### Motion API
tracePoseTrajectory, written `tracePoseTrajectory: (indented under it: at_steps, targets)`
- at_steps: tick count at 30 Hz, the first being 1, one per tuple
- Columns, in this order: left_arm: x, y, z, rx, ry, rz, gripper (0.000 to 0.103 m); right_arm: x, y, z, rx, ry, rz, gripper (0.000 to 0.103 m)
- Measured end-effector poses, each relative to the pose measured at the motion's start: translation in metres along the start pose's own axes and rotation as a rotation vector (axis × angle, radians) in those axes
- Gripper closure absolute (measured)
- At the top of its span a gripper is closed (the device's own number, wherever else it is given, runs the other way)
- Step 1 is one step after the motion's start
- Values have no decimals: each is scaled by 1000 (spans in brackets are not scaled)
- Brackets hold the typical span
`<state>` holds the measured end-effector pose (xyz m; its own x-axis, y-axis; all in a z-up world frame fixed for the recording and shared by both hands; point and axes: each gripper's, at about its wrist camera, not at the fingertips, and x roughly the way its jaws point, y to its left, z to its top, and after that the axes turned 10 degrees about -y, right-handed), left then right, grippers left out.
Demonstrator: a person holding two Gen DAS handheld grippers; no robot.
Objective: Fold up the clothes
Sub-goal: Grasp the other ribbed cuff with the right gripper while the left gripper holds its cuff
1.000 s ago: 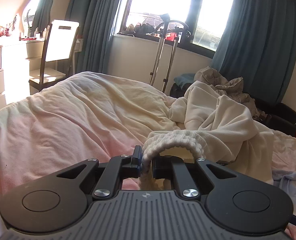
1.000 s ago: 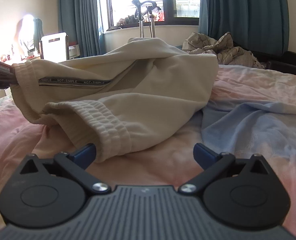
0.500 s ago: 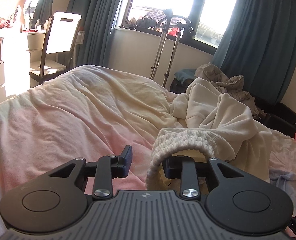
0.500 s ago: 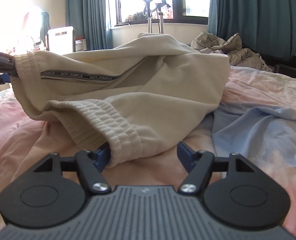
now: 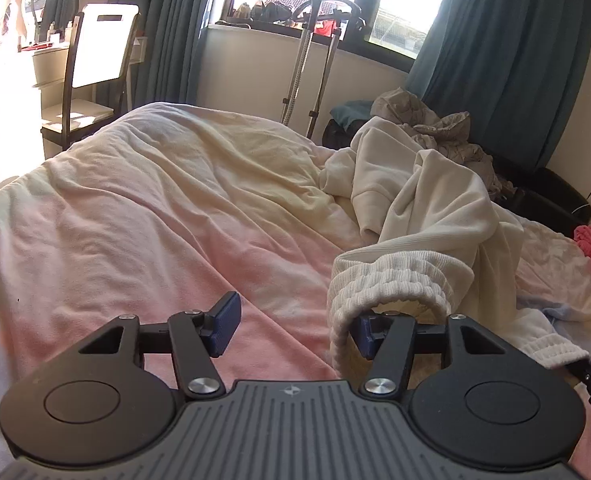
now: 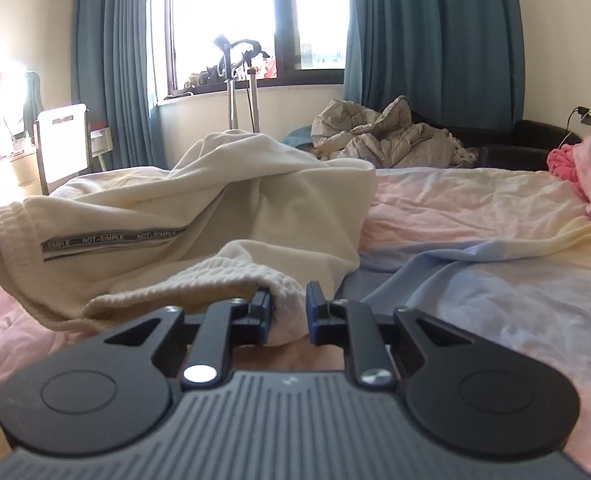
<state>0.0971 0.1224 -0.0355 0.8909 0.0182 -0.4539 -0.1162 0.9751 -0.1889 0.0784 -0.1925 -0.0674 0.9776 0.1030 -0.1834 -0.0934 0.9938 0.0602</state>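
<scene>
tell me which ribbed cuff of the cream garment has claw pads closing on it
The ribbed cuff between the right claw pads. The other cuff only hangs looped over one finger of the opening left claw.

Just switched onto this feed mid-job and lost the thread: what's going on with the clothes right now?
A person with a gripper in each hand is working on cream sweatpants lying crumpled on the bed. The right gripper is closing on one ribbed cuff, which sits between its pads. The left gripper is opening: the other ribbed cuff is draped over just one finger, no longer pinched. Nothing is folded yet.
</scene>
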Motion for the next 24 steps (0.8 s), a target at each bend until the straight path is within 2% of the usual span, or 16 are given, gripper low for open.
tracePoseTrajectory:
  at_steps: [3,8,10,13,15,20,22,24]
  targets:
    - [9,-7,-8,64,54,1,35,1,-9,1,29,12,-51,84]
    - [14,-11,-14,112,48,14,35,21,-21,-19,94,174,-80,83]
    - [13,-13,-14,118,40,13,36,20,-23,-21,117,176,-76,83]
    - [13,-18,-14,148,29,25,36,20,-21,-23,124,176,-76,78]
    - [14,-21,-14,167,24,33,36,23,-22,-26,134,196,-75,70]
    - [12,-28,-16,207,13,34,36,30,-29,-35,171,231,-87,60]
    - [12,-29,-17,210,10,30,36,30,-33,-36,210,229,-77,61]
    - [12,-29,-17,204,7,18,36,26,-32,-30,226,202,-65,85]
